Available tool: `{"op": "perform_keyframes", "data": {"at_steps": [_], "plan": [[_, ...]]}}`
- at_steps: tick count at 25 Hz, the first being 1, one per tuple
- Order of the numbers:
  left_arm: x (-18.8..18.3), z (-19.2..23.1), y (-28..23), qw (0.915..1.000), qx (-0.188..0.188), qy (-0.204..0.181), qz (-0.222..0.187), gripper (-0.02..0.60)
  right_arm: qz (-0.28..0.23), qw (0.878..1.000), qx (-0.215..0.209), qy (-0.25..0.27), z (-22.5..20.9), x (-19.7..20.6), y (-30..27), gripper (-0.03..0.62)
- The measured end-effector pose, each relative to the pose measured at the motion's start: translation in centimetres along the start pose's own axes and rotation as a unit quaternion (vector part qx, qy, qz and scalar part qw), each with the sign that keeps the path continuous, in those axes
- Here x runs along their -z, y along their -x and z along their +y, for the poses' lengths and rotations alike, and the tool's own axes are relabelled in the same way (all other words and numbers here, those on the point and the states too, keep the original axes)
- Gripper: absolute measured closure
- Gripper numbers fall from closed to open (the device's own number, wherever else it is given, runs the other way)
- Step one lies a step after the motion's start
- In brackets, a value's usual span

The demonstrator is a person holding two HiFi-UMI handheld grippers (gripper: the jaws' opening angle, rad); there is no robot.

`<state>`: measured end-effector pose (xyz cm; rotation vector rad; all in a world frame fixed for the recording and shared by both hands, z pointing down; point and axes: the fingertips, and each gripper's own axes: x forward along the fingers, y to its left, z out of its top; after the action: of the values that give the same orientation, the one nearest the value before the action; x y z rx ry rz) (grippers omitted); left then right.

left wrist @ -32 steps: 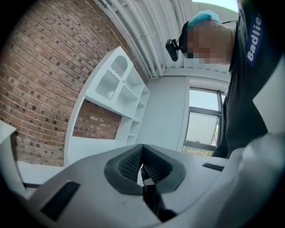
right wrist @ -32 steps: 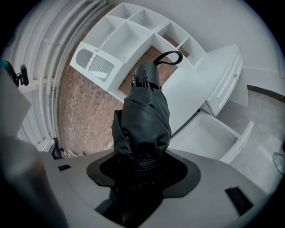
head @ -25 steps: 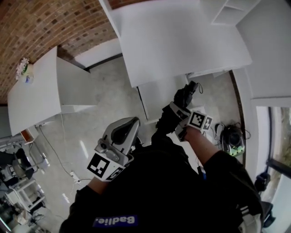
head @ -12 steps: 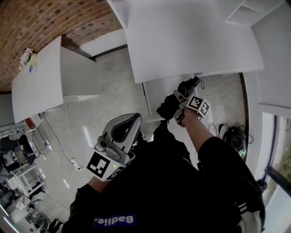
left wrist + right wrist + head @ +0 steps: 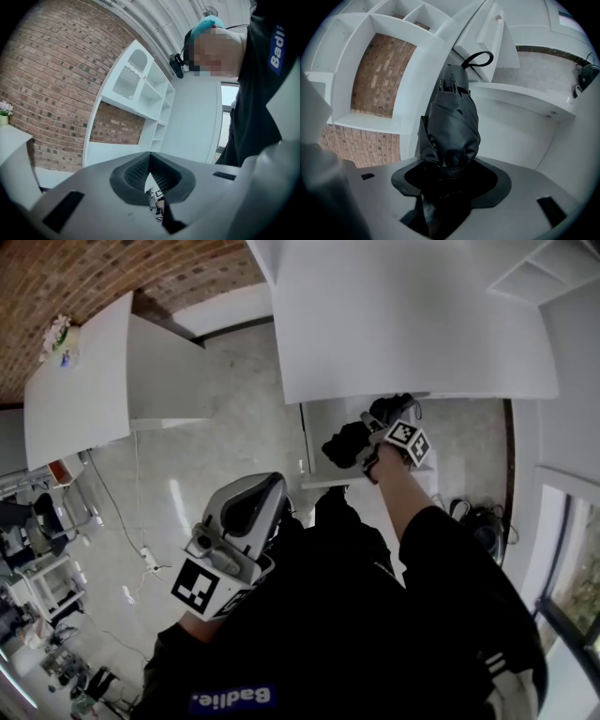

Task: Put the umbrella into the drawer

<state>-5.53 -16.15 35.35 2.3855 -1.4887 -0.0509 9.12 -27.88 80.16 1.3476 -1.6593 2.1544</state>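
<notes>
A folded black umbrella [image 5: 345, 443] is held in my right gripper [image 5: 361, 442], whose jaws are shut on its bunched fabric. It hangs just over the open white drawer [image 5: 319, 463] under the white tabletop's edge. In the right gripper view the umbrella [image 5: 451, 126] sticks out from between the jaws of the right gripper [image 5: 450, 176], wrist loop [image 5: 478, 59] at its far end and the drawer's white wall [image 5: 520, 99] behind it. My left gripper [image 5: 260, 504] is lower left, near the person's body, away from the drawer. In the left gripper view the left gripper [image 5: 150, 164] is shut with nothing in it.
A large white tabletop [image 5: 403, 315] covers most of the drawer unit. A low white cabinet [image 5: 84, 399] with a small flower pot [image 5: 58, 338] stands at the left by the brick wall. Cables and a dark device [image 5: 480, 518] lie on the floor at the right.
My right gripper has carried the umbrella down and toward the tabletop edge, over the open drawer, rolling as it went. The left gripper has barely shifted.
</notes>
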Motion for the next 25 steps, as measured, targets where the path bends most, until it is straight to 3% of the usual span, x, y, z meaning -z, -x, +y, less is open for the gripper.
{"op": "perform_keyframes", "data": {"at_steps": [25], "plan": [[3.9, 0.6, 2.1, 0.9954, -0.072, 0.016, 0.062, 0.584, 0.035, 0.994, 0.103, -0.001, -9.2, -0.8, -8.5, 0.327]]}}
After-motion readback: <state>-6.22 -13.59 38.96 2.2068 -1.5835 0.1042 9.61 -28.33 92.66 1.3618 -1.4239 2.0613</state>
